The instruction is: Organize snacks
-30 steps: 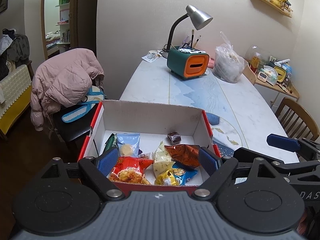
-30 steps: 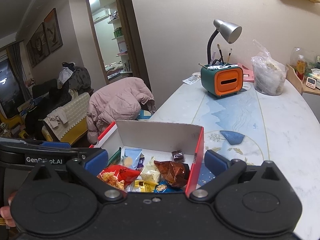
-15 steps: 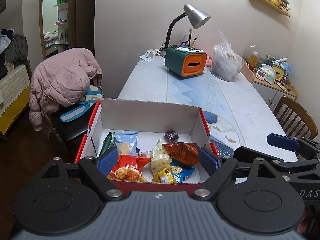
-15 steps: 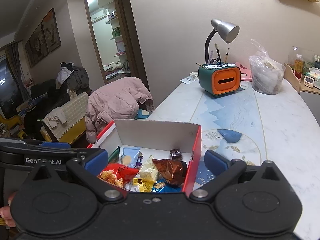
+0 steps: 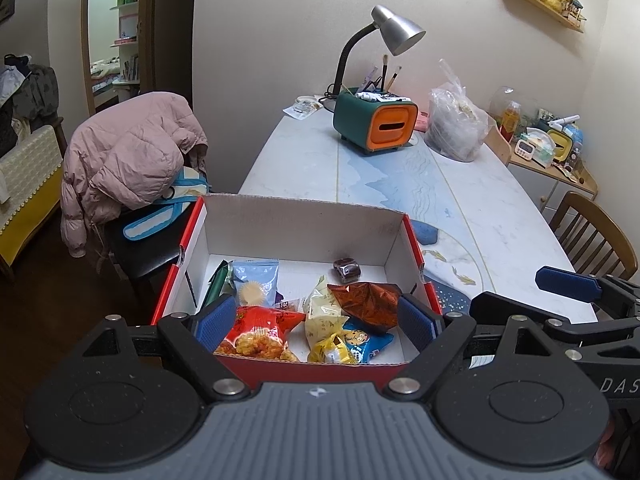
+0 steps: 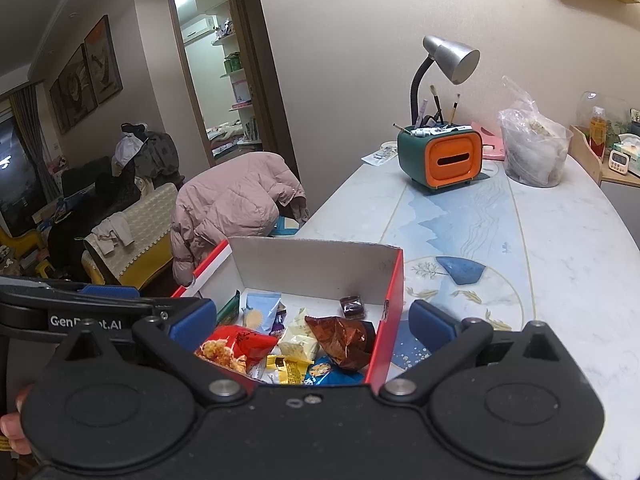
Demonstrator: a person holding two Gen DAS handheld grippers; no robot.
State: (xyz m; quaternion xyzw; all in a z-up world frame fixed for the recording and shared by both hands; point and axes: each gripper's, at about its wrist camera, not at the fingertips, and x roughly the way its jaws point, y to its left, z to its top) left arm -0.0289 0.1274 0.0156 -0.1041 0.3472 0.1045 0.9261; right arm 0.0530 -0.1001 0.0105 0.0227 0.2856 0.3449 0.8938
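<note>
Red cardboard box [image 5: 416,252] w/ snacks sits at desk [image 5: 480,200] near edge, long axis running across the view, open top up. Left gripper [image 5: 316,320] jaws spread above box; right gripper [image 6: 312,322] jaws spread, straddling box's right wall. Nothing pinched.

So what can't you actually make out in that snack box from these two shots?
- Left wrist view: the box's near floor and the red packet's lower edge, hidden by the gripper body.
- Right wrist view: the blue packet, cut off likewise.
- Both views: packet print, too small.
- Green packet: mostly behind the box wall.
</note>
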